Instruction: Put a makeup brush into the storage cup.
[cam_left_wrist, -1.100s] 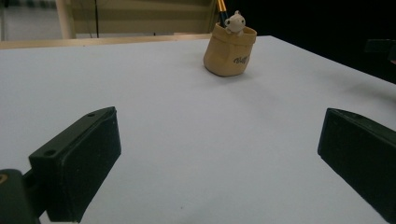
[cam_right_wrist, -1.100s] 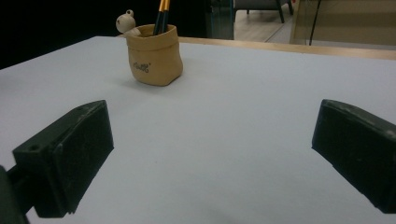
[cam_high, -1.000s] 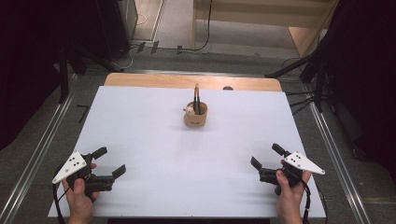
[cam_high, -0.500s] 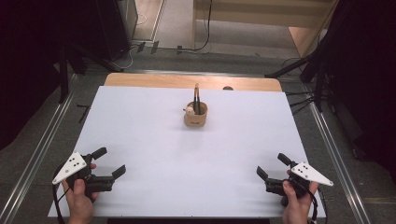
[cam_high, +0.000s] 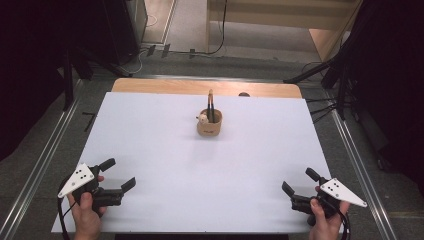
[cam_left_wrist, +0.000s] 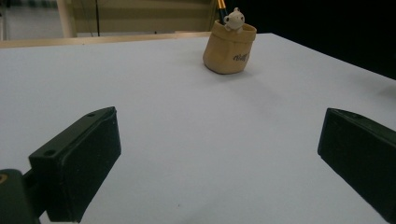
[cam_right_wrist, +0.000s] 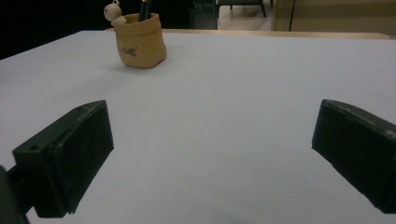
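At the frame's lower corners we held the left gripper (cam_high: 120, 174) and right gripper (cam_high: 299, 182), jaws apart and empty. Near the upper centre stood the tan pouch (cam_high: 209, 125) with pens (cam_high: 210, 104); we judged a clumsy grab could tip it.

Black tongs (cam_high: 119, 174), grey triangular plates (cam_high: 76, 179)

You are holding two grippers: the left gripper (cam_high: 118, 173) and the right gripper (cam_high: 299, 181). One tan pouch (cam_high: 209, 124) is standing on one table (cam_high: 165, 145), carrying two dark pens (cam_high: 211, 106) and one small figurine (cam_high: 202, 119).
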